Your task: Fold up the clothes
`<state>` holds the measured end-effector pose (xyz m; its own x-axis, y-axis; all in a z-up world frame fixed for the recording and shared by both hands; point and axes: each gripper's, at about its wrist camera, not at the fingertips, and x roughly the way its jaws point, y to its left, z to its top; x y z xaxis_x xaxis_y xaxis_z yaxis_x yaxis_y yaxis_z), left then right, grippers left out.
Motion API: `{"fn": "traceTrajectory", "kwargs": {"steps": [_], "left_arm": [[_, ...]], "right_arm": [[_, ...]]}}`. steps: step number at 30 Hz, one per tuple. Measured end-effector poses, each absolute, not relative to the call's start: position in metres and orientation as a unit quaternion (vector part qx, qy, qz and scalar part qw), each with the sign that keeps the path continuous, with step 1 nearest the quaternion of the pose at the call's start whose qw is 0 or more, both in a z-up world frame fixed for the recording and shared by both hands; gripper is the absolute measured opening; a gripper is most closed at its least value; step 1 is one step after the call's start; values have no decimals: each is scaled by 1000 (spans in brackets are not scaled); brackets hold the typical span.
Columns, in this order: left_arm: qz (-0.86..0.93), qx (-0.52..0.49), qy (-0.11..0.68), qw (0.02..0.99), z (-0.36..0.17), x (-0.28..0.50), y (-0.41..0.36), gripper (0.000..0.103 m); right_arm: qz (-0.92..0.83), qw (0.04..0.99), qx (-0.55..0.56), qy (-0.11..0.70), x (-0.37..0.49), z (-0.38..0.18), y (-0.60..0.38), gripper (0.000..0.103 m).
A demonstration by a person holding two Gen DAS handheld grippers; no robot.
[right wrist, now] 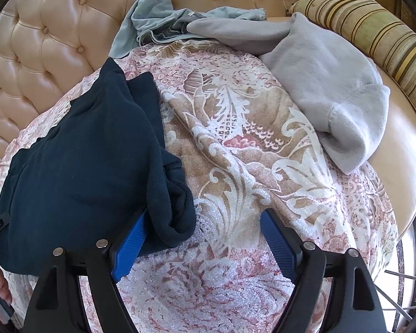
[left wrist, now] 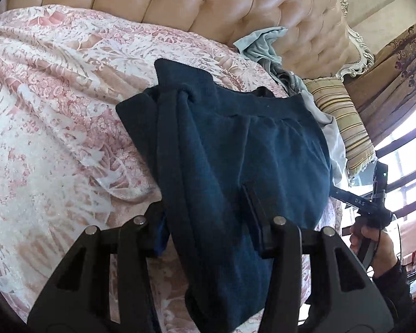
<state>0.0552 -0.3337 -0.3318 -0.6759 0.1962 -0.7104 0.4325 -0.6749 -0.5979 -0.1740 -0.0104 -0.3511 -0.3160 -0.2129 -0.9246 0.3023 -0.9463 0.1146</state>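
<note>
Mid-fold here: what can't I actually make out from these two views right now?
- Left wrist view: the left gripper fingertips are buried in the navy garment; grip unconfirmed.
- Right wrist view: navy garment's left part cut off by the edge.
- Grey garments behind: types unreadable, bunched up.

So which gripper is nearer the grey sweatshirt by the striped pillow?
Right. The right gripper hangs open over the bedspread, the grey sweatshirt lying just beyond it. The left gripper has the navy garment between its fingers, farther from it.

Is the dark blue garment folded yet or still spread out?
Folded. The dark blue garment lies doubled into a compact bundle on the patterned bedspread, with layered edges and a rolled edge showing.
</note>
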Motion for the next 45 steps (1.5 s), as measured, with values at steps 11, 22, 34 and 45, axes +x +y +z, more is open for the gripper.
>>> {"fn": "traceTrajectory", "kwargs": {"steps": [11, 22, 34, 45], "left_arm": [[-785, 375, 492, 8, -353, 59, -353, 50], [-716, 317, 616, -88, -360, 64, -382, 58], [-748, 400, 528, -47, -357, 41, -370, 28], [-837, 421, 348, -5, -197, -4, -317, 22]], "right_arm": [[-812, 160, 560, 40, -174, -352, -10, 84], [-809, 172, 561, 37, -174, -352, -6, 85], [-799, 188, 571, 34, -174, -348, -1, 86], [-761, 366, 526, -99, -179, -303, 60, 86]]}}
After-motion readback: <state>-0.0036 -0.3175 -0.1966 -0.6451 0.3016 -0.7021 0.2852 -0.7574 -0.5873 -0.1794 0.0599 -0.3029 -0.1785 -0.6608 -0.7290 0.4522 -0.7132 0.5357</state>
